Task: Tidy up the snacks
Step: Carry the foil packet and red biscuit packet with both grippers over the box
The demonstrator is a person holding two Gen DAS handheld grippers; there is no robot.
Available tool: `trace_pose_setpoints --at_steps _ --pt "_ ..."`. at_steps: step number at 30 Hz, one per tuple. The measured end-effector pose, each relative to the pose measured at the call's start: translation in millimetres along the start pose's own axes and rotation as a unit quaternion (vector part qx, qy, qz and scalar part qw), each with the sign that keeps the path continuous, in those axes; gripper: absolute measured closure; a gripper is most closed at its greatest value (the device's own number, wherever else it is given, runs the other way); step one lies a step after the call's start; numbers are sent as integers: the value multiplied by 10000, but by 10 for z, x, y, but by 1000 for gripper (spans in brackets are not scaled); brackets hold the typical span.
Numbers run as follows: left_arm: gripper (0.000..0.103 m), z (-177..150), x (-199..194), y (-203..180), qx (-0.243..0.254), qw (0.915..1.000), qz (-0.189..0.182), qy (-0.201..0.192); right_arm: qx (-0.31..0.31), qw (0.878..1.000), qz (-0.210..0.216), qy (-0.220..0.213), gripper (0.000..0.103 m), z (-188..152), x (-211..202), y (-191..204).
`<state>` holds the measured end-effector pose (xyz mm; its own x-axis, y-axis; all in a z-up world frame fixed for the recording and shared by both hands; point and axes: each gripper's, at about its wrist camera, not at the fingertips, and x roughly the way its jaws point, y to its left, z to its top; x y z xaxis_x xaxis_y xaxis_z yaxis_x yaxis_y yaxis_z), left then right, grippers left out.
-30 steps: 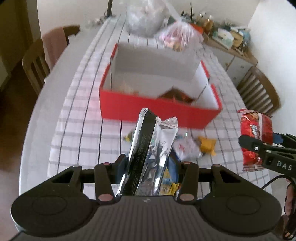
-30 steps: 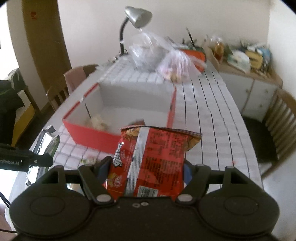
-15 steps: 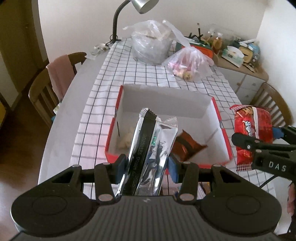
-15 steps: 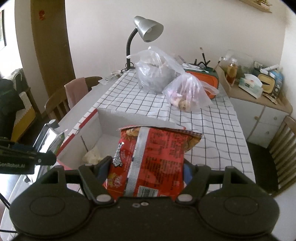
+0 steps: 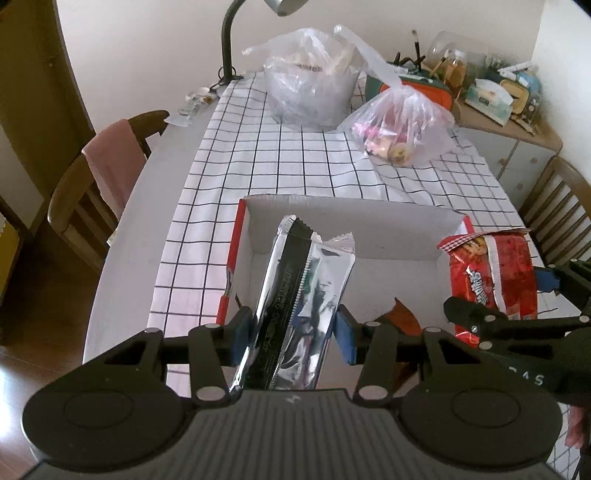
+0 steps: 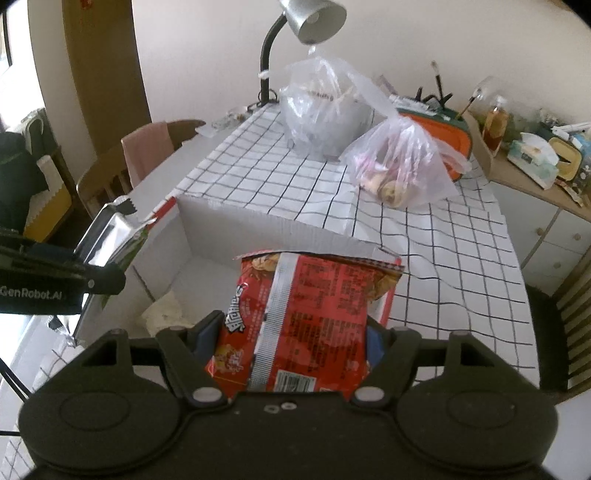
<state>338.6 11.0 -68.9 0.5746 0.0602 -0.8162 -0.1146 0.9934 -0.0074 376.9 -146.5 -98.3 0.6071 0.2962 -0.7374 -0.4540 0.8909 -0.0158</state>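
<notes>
My left gripper (image 5: 293,334) is shut on a silver foil snack packet (image 5: 303,306), held upright over the near edge of the red cardboard box (image 5: 236,236) with white inside walls. My right gripper (image 6: 291,339) is shut on a red snack bag (image 6: 306,314), held above the box's right side; that bag also shows in the left wrist view (image 5: 495,273). The box shows in the right wrist view (image 6: 258,232) too. Inside it lie a pale snack (image 6: 164,314) and a brown packet (image 5: 404,317). The silver packet appears at the left of the right wrist view (image 6: 110,232).
Two clear plastic bags, a big one (image 5: 310,88) and a smaller one (image 5: 402,129), stand on the checked tablecloth (image 5: 295,166) behind the box. A desk lamp (image 6: 306,18) stands at the back. Wooden chairs (image 5: 92,192) flank the table; a cluttered sideboard (image 5: 509,110) stands at the right.
Both grippers have moved forward and up over the box with their packets still held. The loose snacks on the cloth in front of the box have dropped out of view.
</notes>
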Motion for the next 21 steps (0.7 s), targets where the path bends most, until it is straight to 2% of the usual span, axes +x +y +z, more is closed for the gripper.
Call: trace_pose_setpoints --at_steps 11,21 --pt "57 76 598 -20 51 9986 29 528 -181 9980 114 591 29 -111 539 113" --pt "56 -47 921 -45 208 9953 111 942 -217 9967 80 779 28 -179 669 147"
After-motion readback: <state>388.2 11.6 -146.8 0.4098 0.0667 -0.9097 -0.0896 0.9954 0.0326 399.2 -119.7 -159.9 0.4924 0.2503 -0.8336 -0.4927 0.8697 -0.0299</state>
